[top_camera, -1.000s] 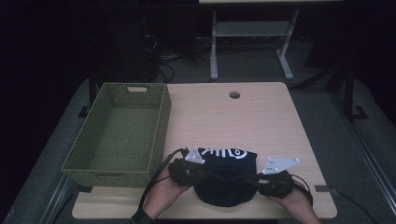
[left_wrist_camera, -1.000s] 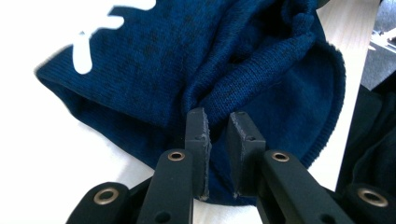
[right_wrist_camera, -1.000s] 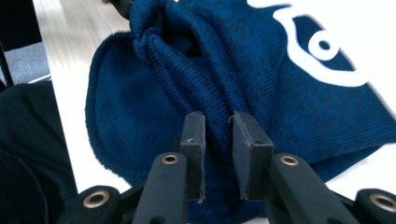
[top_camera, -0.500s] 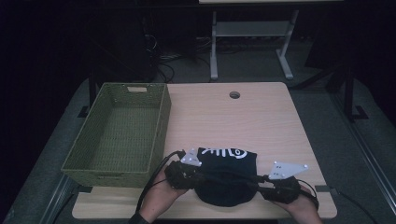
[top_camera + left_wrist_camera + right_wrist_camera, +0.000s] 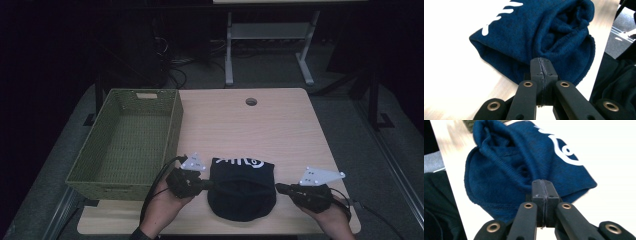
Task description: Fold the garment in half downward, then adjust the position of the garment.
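Note:
A dark navy knit hat with white lettering lies near the table's front edge. My left gripper is at its left side and has just been closing. In the left gripper view the jaws meet, and the hat puckers into their tip. My right gripper is at the hat's right side and has also just been closing. Its jaws are pressed together where folds of the hat converge. A hand holds each gripper from the table's near edge.
A green woven basket stands on the left of the wooden table, close to my left gripper. A cable hole sits near the table's far edge. Cables trail from both grippers, and a dark floor surrounds the table.
Both pairs of jaws have closed at the hat's sides. The right gripper has shifted to the right and the left hand has risen a little.

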The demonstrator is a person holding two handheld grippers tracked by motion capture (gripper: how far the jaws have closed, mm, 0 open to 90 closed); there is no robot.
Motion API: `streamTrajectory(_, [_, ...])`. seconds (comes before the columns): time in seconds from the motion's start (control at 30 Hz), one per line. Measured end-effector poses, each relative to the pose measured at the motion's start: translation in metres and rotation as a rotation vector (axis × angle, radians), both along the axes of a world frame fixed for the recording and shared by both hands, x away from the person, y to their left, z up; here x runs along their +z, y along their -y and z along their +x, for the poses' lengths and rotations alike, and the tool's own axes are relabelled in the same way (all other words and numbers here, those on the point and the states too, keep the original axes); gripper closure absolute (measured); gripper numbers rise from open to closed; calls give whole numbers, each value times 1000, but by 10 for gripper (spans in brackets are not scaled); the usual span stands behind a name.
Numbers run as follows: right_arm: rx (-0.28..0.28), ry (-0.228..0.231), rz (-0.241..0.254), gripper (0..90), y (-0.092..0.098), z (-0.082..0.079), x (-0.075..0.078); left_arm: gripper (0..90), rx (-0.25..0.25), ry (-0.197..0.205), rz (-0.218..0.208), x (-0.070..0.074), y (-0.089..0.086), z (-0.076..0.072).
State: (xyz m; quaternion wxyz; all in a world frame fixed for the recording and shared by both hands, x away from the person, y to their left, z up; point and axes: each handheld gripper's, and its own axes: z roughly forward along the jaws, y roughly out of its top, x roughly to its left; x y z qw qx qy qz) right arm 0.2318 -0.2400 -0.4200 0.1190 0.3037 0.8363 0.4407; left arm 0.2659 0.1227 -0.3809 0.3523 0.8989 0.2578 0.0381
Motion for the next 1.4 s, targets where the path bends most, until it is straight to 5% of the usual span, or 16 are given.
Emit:
streamTrajectory(0.37, [-10,8,-15,897,-2,19,-1,899,25,29,-21,2,16,25])
streamTrajectory(0.83, [65,-7,-20,897,-23,24,-9,899,42,20,-8,-16,42,66])
streamTrajectory(1.23, [132,-97,-12,898,-34,14,-32,899,13,-48,49,-50,61,75])
streamTrajectory(1.4, [150,-129,-25,898,-41,10,-42,900,-16,-36,86,-57,64,77])
